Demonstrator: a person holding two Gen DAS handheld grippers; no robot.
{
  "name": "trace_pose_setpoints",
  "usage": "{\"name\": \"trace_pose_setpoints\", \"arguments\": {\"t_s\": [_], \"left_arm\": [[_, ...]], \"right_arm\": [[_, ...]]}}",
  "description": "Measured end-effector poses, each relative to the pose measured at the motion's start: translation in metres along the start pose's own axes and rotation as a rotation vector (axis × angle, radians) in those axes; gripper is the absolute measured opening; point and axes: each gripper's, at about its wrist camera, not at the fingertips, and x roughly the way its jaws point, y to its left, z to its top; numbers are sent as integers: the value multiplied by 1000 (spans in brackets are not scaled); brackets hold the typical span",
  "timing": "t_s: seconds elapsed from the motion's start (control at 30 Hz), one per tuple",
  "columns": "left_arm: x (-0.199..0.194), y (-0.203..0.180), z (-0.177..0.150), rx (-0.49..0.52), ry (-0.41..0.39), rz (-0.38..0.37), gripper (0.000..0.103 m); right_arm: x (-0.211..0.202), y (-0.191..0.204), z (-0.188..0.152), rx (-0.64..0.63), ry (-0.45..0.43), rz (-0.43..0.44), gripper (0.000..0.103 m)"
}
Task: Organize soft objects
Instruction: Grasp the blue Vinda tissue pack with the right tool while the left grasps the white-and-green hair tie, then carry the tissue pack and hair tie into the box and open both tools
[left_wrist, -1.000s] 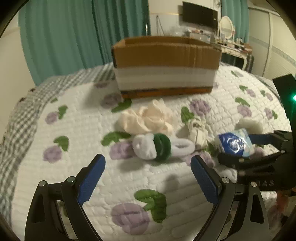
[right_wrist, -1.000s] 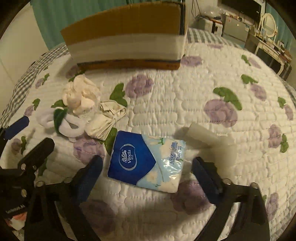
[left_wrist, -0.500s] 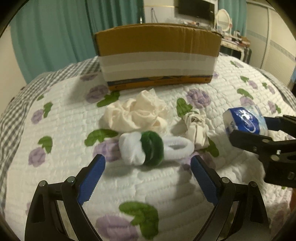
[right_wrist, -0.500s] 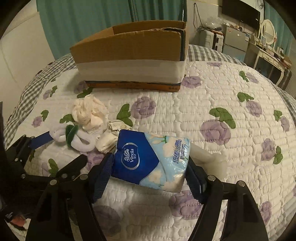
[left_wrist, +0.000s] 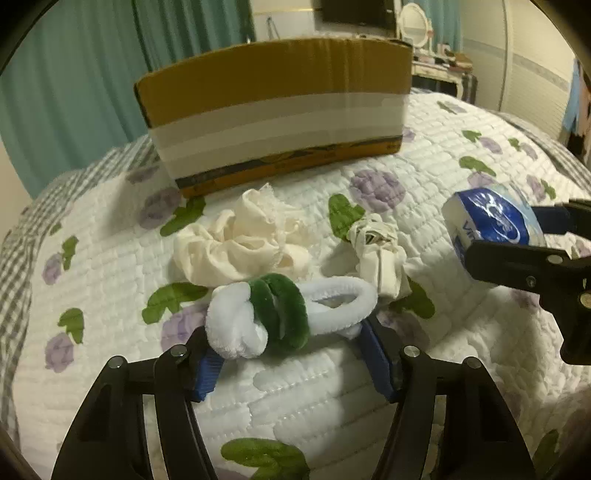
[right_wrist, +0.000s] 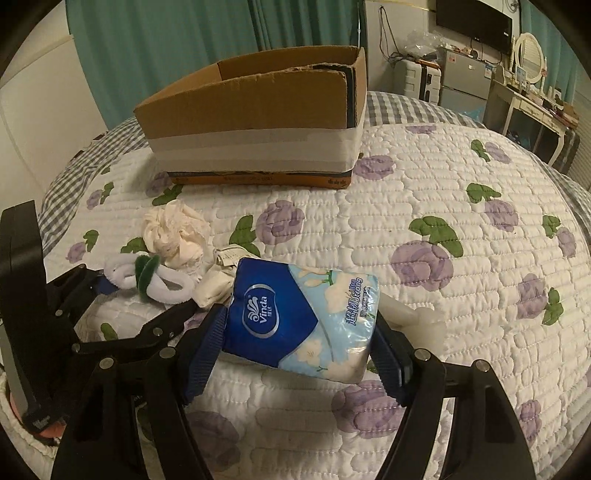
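Note:
My right gripper (right_wrist: 299, 332) is shut on a blue Vinda tissue pack (right_wrist: 303, 317) and holds it above the quilt; the pack also shows at the right of the left wrist view (left_wrist: 487, 225). My left gripper (left_wrist: 291, 350) is closed around a white and green knotted fluffy band (left_wrist: 284, 314), its blue pads (left_wrist: 373, 358) against the band's two ends. A cream scrunchie (left_wrist: 243, 240) and a folded white cloth (left_wrist: 380, 251) lie just beyond the band. An open cardboard box (right_wrist: 258, 122) stands further back on the bed.
A flowered white quilt (right_wrist: 443, 229) covers the bed, with a grey checked cover at its far edge. A pale soft item (right_wrist: 410, 314) lies behind the tissue pack. Teal curtains hang behind the box. A dresser and a mirror (right_wrist: 532, 51) stand at the back right.
My left gripper moved forward and closed on the fluffy band. My right gripper closed on the tissue pack and lifted it off the quilt toward the box.

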Motion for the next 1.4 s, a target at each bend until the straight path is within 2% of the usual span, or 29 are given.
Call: {"name": "trace_pose_setpoints", "arguments": {"t_s": [0.4,0.6,0.77,0.87,1.13,1.27,1.4], "left_arm": [[-31,5,1,-37,-46,-9,61],[-60,9,8,-38,-79,35,61],[-85,15,24,-63,-108,18,61],[-98,21,44,-70,-128,21,61],[-138,38,117,-43,-276,51,61],[-131,48,159,-49,-322,74,61],[-104,58,190,-69,-315,71,61]], "right_arm": [[-11,-4,1,1,-27,2,74],[-34,-8,2,3,-70,-2,74],[-62,-6,15,-22,-134,-19,74],[-82,-1,35,-63,-183,-30,74],[-130,7,117,-143,-334,-48,74],[-135,15,163,-159,-396,-57,74],[-112,17,205,-141,-389,-47,74]]}}
